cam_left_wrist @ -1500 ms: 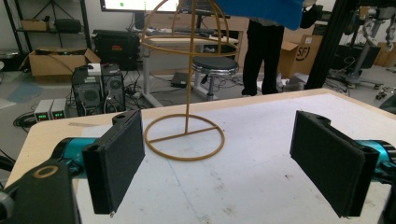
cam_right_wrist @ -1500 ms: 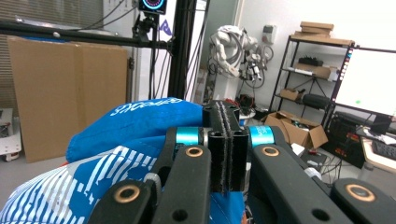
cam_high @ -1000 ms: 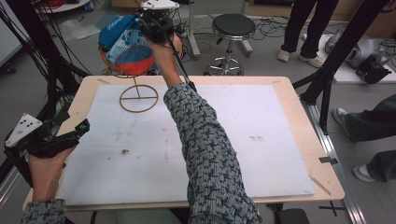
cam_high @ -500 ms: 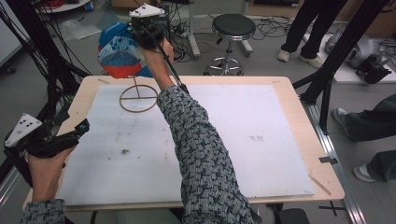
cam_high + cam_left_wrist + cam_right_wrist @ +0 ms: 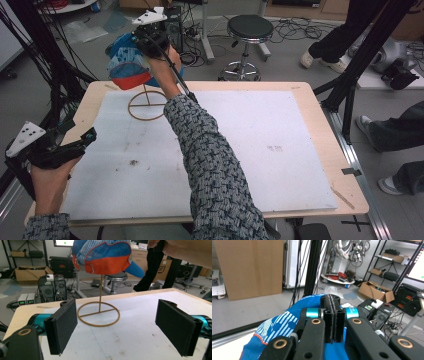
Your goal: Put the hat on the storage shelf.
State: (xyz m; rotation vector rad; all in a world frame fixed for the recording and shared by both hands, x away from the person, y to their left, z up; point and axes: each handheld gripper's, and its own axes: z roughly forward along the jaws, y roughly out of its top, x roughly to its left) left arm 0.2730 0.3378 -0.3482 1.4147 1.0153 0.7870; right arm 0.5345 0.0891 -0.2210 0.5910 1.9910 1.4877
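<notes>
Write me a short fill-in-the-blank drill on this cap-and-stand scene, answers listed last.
1. The blue and orange cap sits on top of a thin ____ stand.
2. The base of that stand is shaped like a ____.
3. The left gripper has its jaws ____.
4. The right gripper has its jaws ____, above the cap.

Missing words: wire; ring; open; shut

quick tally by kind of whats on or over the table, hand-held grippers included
cap: 1
wire stand: 1
white mat: 1
hand-held gripper: 2, left and right
total: 5
</notes>
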